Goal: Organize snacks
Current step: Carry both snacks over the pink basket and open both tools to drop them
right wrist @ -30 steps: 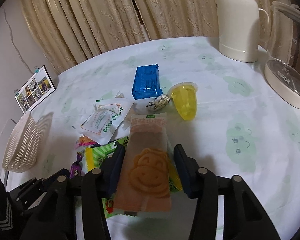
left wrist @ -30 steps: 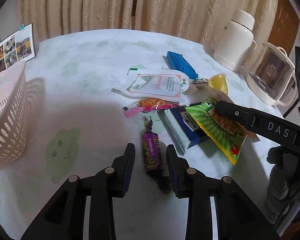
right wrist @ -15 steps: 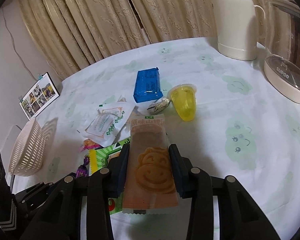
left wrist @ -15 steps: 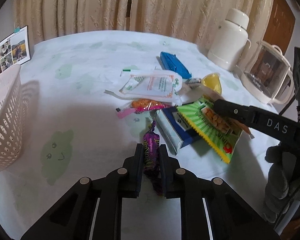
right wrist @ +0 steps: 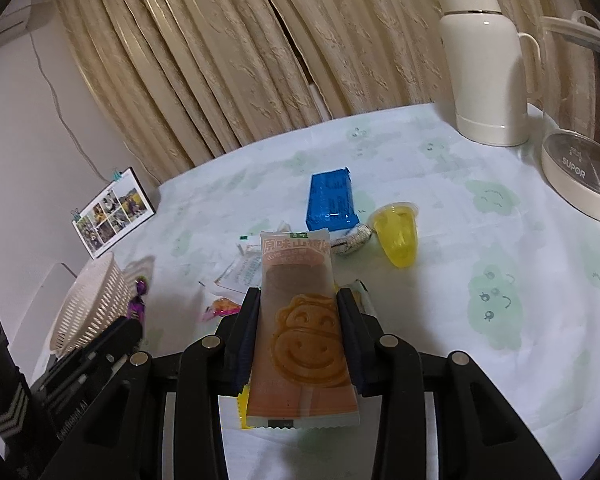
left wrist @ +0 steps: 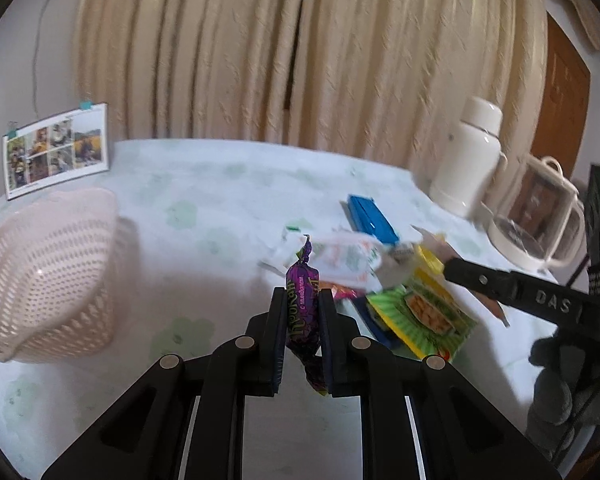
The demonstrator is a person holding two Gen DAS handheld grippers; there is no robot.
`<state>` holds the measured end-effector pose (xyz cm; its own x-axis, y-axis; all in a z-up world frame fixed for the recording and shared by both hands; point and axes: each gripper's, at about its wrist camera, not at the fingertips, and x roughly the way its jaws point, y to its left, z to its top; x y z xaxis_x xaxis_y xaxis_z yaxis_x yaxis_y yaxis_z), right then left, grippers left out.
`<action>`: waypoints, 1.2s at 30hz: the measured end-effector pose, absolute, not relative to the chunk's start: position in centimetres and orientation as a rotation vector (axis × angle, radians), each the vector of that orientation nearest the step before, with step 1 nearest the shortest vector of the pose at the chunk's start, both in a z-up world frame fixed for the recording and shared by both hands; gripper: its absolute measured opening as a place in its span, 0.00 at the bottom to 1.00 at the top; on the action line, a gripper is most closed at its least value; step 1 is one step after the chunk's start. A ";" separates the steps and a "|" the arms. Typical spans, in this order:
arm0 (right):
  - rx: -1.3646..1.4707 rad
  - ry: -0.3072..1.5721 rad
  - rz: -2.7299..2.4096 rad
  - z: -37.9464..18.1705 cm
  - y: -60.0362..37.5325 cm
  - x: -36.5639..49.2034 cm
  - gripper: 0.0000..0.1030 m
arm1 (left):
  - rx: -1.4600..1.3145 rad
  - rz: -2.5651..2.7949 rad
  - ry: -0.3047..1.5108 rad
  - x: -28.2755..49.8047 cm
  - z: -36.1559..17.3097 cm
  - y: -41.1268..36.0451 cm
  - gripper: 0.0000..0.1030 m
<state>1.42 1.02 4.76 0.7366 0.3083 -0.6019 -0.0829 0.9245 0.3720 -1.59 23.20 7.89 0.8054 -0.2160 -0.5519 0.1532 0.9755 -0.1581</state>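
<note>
Purple candy (left wrist: pixel 302 312) sits clamped lengthwise in your left tool (left wrist: pixel 302 300), basket (left wrist: pixel 48 276) lying to its left; right tool (right wrist: pixel 298 308) grips the biscuit packet (right wrist: pixel 300 332).

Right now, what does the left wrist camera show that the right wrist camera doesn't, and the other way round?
Only the left wrist view shows the green snack bag and the left claw shut on the purple candy.

Only the right wrist view shows the right claw shut on the orange smiley-face snack bar, plus the whole yellow jelly cup.

Both show the pink basket, the blue packet, the white flask and the photo card.
</note>
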 end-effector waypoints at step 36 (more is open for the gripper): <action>0.311 0.734 0.460 6.6 9.9 1.6 0.34 | -0.332 0.367 0.381 -5.0 9.4 42.5 0.58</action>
